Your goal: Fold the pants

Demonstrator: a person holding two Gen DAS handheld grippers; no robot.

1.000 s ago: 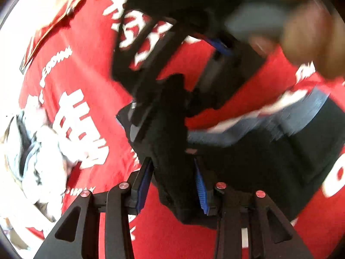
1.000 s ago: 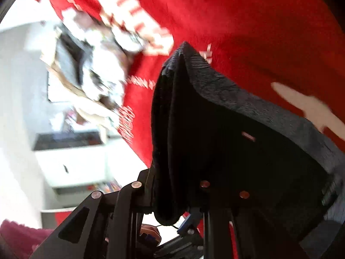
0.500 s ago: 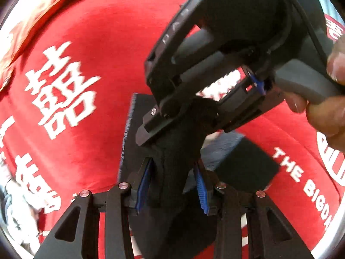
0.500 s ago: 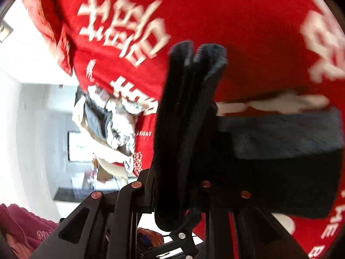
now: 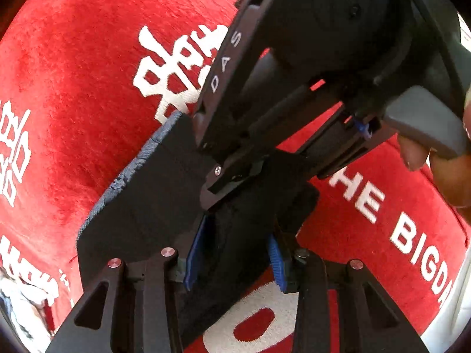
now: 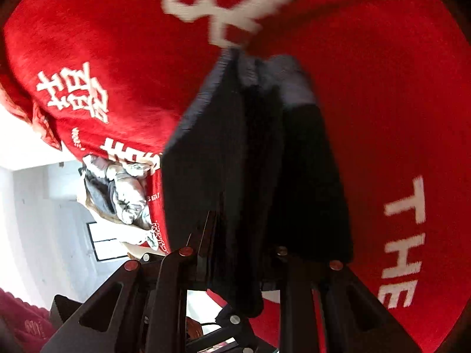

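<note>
- The left gripper (image 5: 235, 253) is clamping a bunched fold of the black pants (image 5: 153, 206) between its 2 blue-padded fingers (image 5: 195, 257), low in the centre of the left wrist view.
- The pants are spreading as a flat dark panel toward the left of that frame, a grey-blue ribbed edge running along their upper left border, and they are lying on the red cloth (image 5: 73, 94).
- The right gripper (image 5: 294, 88) is filling the upper right of the left wrist view, its tip pressing on the same fold just above the left gripper; the white letters "DAS" are reading along its black arm.
- A hand (image 5: 441, 158) is squeezing the grey trigger at the right edge of the frame.
- In the right wrist view the right gripper (image 6: 244, 264) is closing tightly on several hanging layers of the pants (image 6: 259, 161), which are standing up through the centre of the frame.
- White print on the red cloth (image 6: 382, 73) is showing large Chinese characters, "THE" at the right, and "THE BIGDA" cut off at the lower right of the left wrist view.
- A crumpled grey-white garment (image 6: 123, 194) is lying at the cloth's edge, left of centre.
</note>
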